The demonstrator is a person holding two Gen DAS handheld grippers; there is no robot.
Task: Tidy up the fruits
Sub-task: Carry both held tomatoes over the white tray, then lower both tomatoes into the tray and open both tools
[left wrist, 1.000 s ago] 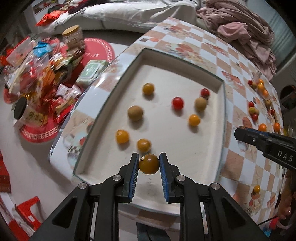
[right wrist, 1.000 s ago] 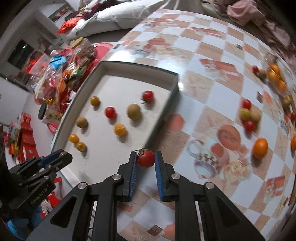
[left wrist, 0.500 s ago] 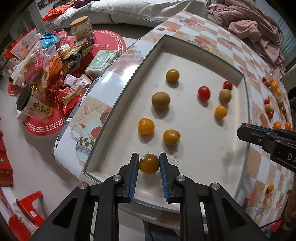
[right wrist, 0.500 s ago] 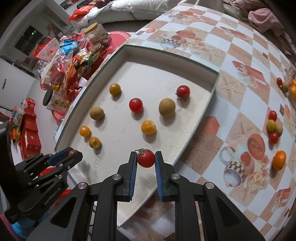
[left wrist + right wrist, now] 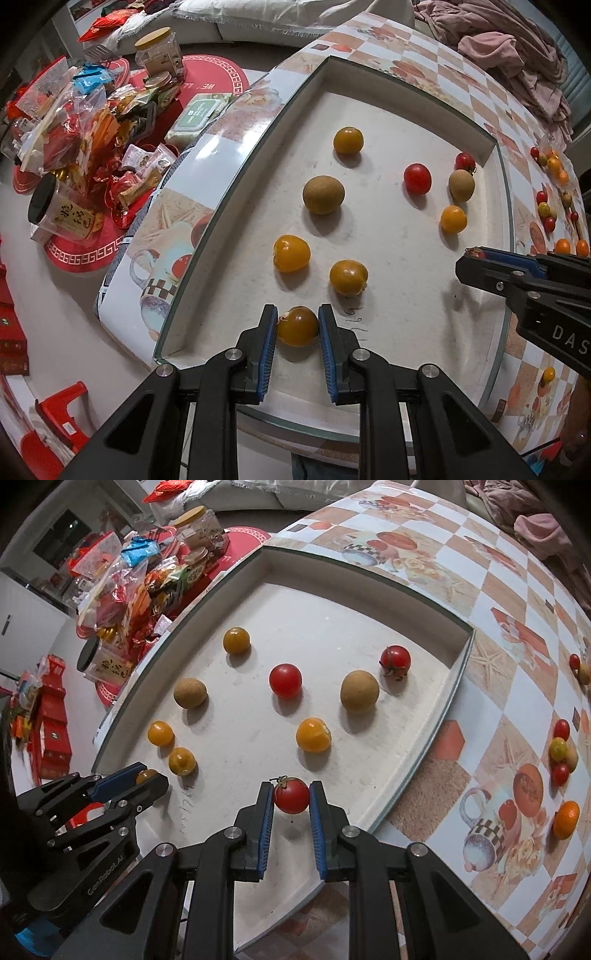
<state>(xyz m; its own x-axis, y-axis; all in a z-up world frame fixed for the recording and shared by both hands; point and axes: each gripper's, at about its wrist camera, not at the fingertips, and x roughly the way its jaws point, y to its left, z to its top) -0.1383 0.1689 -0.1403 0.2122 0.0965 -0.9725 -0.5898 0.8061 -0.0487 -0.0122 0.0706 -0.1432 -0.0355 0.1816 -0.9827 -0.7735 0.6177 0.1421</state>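
Observation:
My left gripper (image 5: 297,326) is shut on a yellow-orange tomato (image 5: 297,325), low over the near left corner of the white tray (image 5: 424,88). My right gripper (image 5: 291,797) is shut on a red cherry tomato (image 5: 291,795) with its stem, over the tray's near edge. The tray (image 5: 456,686) holds several fruits: yellow tomatoes (image 5: 291,253), two brown longans (image 5: 323,194) and red tomatoes (image 5: 285,680). The left gripper also shows in the right wrist view (image 5: 147,777), and the right gripper shows in the left wrist view (image 5: 476,258).
More loose fruit (image 5: 560,751) lies on the checked tablecloth to the right, with an orange one (image 5: 566,814) nearer. Snack packets and jars (image 5: 85,122) crowd the floor to the left. Pink cloth (image 5: 517,55) is heaped at the table's far end.
Both grippers have moved forward and lower over the tray, each still holding its fruit. The fruits in the tray have not moved.

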